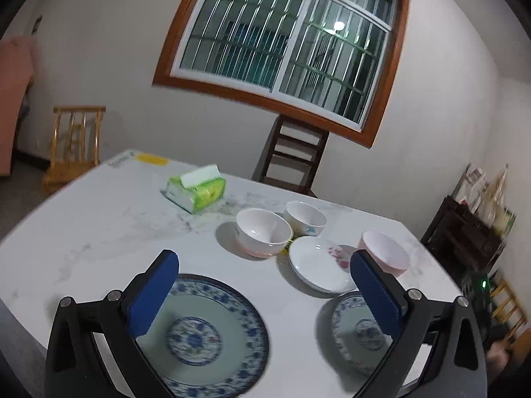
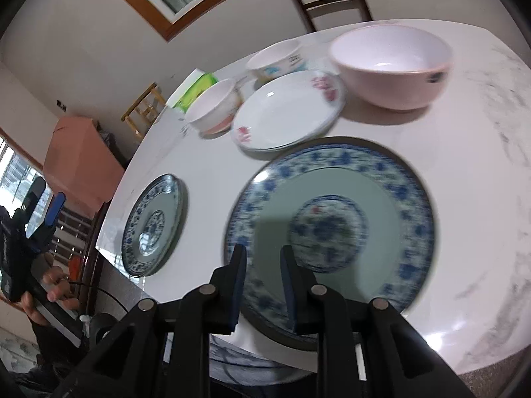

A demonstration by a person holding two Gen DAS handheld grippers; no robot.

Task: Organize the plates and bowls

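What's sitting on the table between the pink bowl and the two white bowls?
A white plate with red flowers lies between the pink bowl and the white bowls. Both views show it, the left wrist view most clearly.

Left tool [image 1: 265,298] spread wide and empty; right tool [image 2: 264,285] nearly closed, angled downward.

Two blue-patterned plates are seen lying flat low in the left wrist view: a large plate [image 1: 205,338] at lower centre-left and a second plate [image 1: 358,328] at lower right. A white plate with red flowers [image 1: 318,265] lies right of centre, a white bowl [image 1: 264,232] just left of it, another white bowl [image 1: 306,217] behind, and a pink bowl [image 1: 386,252] to the right, all upright.
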